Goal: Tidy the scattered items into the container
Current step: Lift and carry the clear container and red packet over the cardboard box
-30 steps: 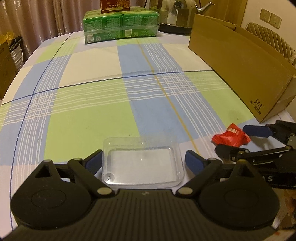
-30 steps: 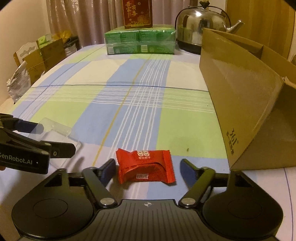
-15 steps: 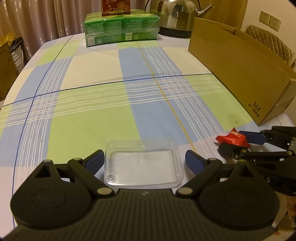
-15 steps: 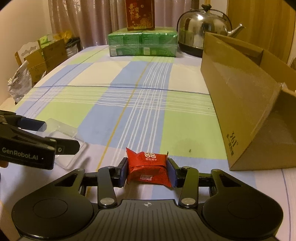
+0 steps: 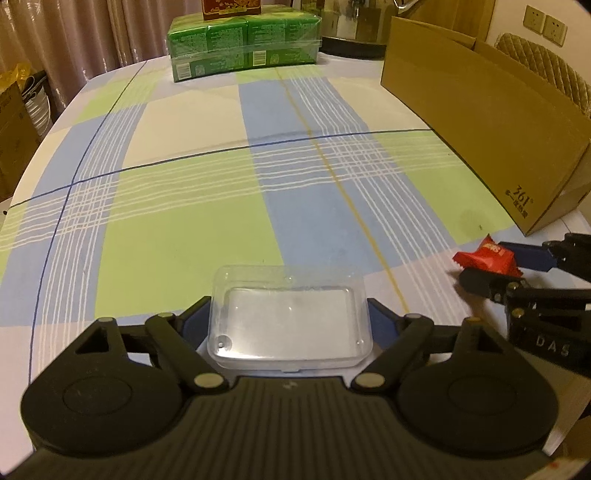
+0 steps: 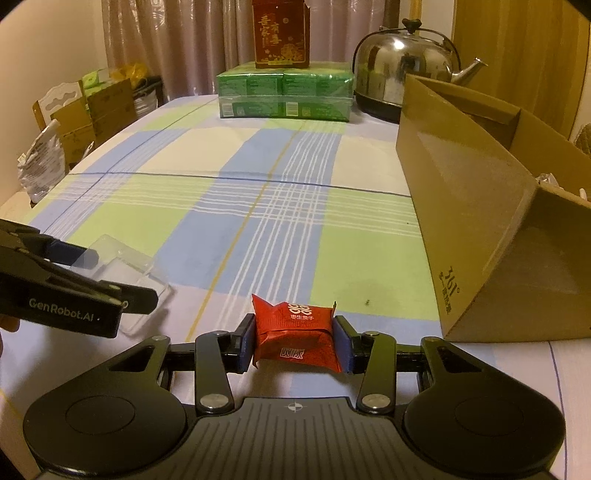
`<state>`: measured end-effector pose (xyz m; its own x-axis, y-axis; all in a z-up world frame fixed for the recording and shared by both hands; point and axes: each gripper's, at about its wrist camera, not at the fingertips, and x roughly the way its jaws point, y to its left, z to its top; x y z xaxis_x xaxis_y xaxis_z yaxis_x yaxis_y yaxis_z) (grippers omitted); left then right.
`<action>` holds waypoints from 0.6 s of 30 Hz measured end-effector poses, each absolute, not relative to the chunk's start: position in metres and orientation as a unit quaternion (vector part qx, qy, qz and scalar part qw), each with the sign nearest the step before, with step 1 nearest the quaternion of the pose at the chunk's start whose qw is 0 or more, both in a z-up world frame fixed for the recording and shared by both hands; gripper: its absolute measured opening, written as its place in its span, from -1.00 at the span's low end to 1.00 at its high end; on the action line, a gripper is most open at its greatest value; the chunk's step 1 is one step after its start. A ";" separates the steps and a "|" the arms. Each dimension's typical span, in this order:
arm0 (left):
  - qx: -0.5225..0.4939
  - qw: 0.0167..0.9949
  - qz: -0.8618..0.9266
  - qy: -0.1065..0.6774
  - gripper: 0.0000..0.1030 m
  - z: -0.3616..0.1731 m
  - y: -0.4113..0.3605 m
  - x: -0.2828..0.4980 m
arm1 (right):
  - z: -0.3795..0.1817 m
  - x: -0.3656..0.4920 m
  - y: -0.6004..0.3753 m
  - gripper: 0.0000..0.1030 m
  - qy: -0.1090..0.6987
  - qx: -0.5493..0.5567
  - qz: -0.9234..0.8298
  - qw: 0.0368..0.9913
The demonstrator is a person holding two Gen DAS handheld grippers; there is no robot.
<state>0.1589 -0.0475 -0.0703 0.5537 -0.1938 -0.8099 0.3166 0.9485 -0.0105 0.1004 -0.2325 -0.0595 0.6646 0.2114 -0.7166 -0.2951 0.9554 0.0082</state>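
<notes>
right now the right gripper (image 6: pixel 294 341) is clamped on a red candy packet (image 6: pixel 295 334), its blue pads pressing the wrapper's two ends at the near edge of the plaid tablecloth (image 6: pixel 258 206). from the left wrist view the same packet (image 5: pixel 487 256) shows at the far right, pinched between that gripper's fingers.

the left gripper (image 5: pixel 288 325) sits around a clear plastic container (image 5: pixel 288 325), one blue pad at each short side; its jaws are closing and the pads look right against the walls, though i cannot tell whether they press yet. the container lies flat on the cloth, empty, well to the left of the candy.

a cardboard box (image 6: pixel 480 229) stands along the right side, and a green shrink-wrapped pack (image 6: pixel 284 94) with a red carton (image 6: pixel 280 33) on top sits at the far end beside a steel kettle (image 6: pixel 406 70).
</notes>
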 end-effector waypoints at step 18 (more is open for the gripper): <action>0.054 0.891 -0.149 0.425 0.61 -0.025 -0.054 0.121 | -0.012 0.074 -0.240 -0.21 0.344 -0.051 0.138 0.927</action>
<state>0.1214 -0.0536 -0.0255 0.5942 -0.2195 -0.7738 0.3114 0.9498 -0.0304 0.0741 -0.2405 -0.0118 0.7251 0.2210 -0.6522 -0.2917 0.9565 -0.0002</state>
